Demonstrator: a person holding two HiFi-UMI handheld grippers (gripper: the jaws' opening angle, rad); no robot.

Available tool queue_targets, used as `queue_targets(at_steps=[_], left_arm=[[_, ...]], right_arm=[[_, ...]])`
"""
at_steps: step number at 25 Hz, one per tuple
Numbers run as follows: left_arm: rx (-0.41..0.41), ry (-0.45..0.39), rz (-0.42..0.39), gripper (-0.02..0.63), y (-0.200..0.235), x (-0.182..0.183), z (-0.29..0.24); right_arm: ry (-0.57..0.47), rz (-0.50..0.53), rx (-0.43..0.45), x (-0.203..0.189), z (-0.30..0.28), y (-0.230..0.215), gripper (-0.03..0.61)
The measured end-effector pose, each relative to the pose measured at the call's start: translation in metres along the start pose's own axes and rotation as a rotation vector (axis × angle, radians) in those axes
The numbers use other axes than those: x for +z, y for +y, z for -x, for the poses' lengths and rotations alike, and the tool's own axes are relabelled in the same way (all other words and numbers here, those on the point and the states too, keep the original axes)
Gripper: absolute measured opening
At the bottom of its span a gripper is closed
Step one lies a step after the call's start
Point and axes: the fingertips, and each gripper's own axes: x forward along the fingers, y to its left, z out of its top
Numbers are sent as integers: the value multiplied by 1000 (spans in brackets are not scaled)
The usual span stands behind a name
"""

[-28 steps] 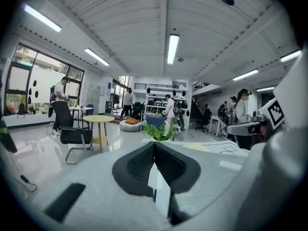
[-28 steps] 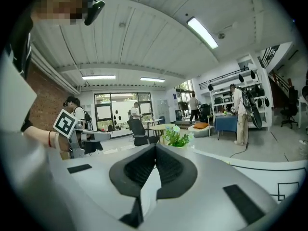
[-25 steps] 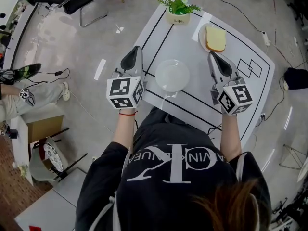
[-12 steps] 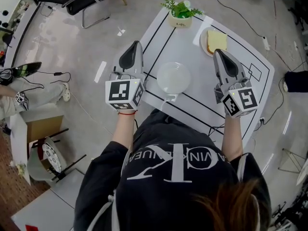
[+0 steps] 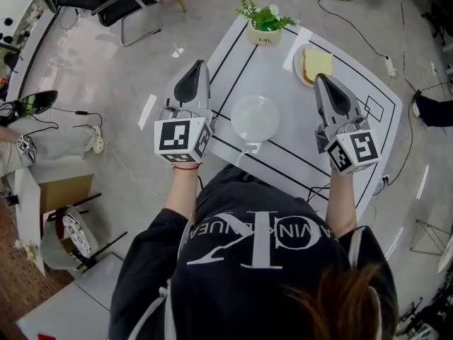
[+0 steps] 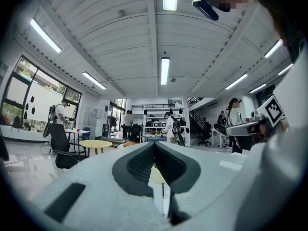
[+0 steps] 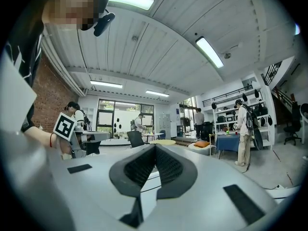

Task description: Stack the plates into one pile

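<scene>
Left hand-held gripper and right hand-held gripper raised (both closed, empty), white lined table, grey floor

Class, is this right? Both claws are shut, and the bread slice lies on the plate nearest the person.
No. The head view shows the bread slice on the far plate; the nearest plate is bare.

Held the left gripper out level, fingers pressed together, nothing between. Held the right gripper level too, fingers closed up empty. Stretched both forearms forward, parallel, well apart, marker cubes toward the body.
</scene>
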Motion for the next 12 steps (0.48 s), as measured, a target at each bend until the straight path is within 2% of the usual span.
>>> queue_targets(at_steps=[12], left_arm=[[-4, 0, 3, 9, 0, -3, -3]], right_arm=[[-3, -15, -14, -6, 1, -3, 0]])
